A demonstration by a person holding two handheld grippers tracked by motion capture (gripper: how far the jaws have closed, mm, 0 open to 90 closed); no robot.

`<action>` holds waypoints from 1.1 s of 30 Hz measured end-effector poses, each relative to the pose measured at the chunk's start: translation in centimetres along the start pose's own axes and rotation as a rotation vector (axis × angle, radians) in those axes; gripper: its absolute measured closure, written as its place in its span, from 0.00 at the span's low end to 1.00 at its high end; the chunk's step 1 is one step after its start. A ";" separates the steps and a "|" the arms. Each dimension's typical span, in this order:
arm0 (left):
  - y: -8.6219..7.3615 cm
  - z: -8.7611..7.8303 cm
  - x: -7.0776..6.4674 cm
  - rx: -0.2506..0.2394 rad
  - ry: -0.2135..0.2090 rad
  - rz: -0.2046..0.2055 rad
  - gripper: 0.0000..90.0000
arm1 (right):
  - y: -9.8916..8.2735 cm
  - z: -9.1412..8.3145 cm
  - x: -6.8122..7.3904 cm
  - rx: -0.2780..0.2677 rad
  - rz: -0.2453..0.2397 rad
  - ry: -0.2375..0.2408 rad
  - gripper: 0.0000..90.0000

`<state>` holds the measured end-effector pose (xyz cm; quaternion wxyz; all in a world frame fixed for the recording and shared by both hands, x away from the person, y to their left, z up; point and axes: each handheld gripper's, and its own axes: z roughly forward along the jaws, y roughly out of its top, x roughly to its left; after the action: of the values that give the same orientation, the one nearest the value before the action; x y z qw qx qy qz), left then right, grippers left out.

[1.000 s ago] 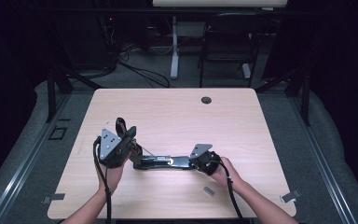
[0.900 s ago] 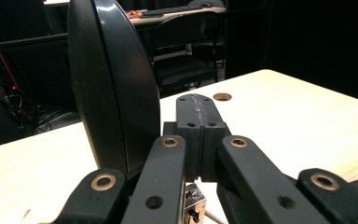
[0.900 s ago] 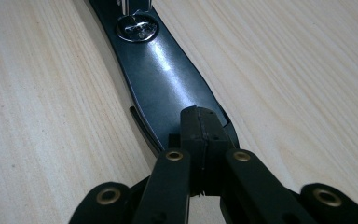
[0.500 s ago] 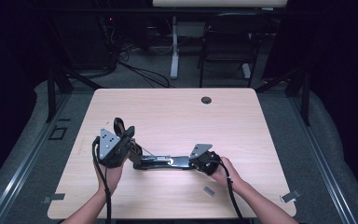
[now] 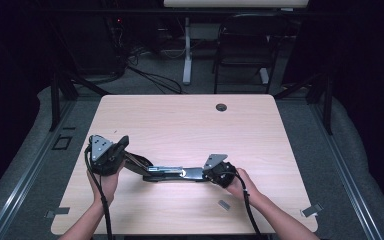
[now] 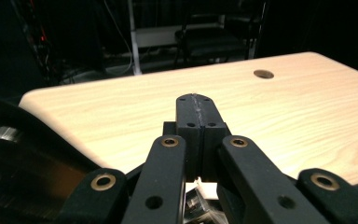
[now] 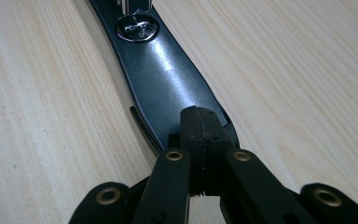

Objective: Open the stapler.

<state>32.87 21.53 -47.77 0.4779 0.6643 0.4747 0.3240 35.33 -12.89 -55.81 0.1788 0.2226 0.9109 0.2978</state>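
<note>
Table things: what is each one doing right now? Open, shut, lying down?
left gripper: shut, nothing between its jaws, pointing out across the table.
right gripper: shut, tip right at one end of the black tool.
black tool: lying flat on the table between the two hands.
small grey piece: lying flat, untouched.

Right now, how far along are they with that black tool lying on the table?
Early, by the look of it. Nothing looks finished: the black tool lies flat on the table. In hand: the right gripper, jaws shut, rests on the tool's dark handle end; whether it grips is unclear. The left gripper, also shut, sits by the other end, pointing over bare wood. Lifting or working the tool remains.
</note>
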 end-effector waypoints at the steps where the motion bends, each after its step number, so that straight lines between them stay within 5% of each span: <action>1: 0.0 0.1 0.1 0.003 -0.001 -0.001 1.00 | 0.0 0.0 0.0 0.000 0.001 -0.001 1.00; 12: 0.3 -0.2 -0.2 -0.004 -0.014 0.012 0.98 | 0.0 -0.1 0.0 0.002 0.009 0.003 1.00; 17: 0.7 -0.5 -0.9 0.027 -0.095 0.029 0.84 | -0.1 0.0 -0.1 -0.003 0.013 0.007 1.00; 25: 0.7 -0.2 -2.5 0.158 -0.236 0.062 0.49 | 0.0 -0.1 -0.5 0.006 0.052 0.038 0.96; 28: 0.5 -0.3 -2.8 0.182 -0.280 0.069 0.44 | 0.0 -0.2 -0.9 0.016 0.062 0.063 0.93; 33: 0.4 -1.0 -3.2 0.178 -0.291 0.101 0.41 | 0.0 -0.5 -1.6 0.048 0.093 0.114 0.78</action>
<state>30.98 18.79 -46.97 0.4639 0.7669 0.3934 0.2045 36.44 -13.98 -55.09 0.1073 0.2515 0.9152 0.2960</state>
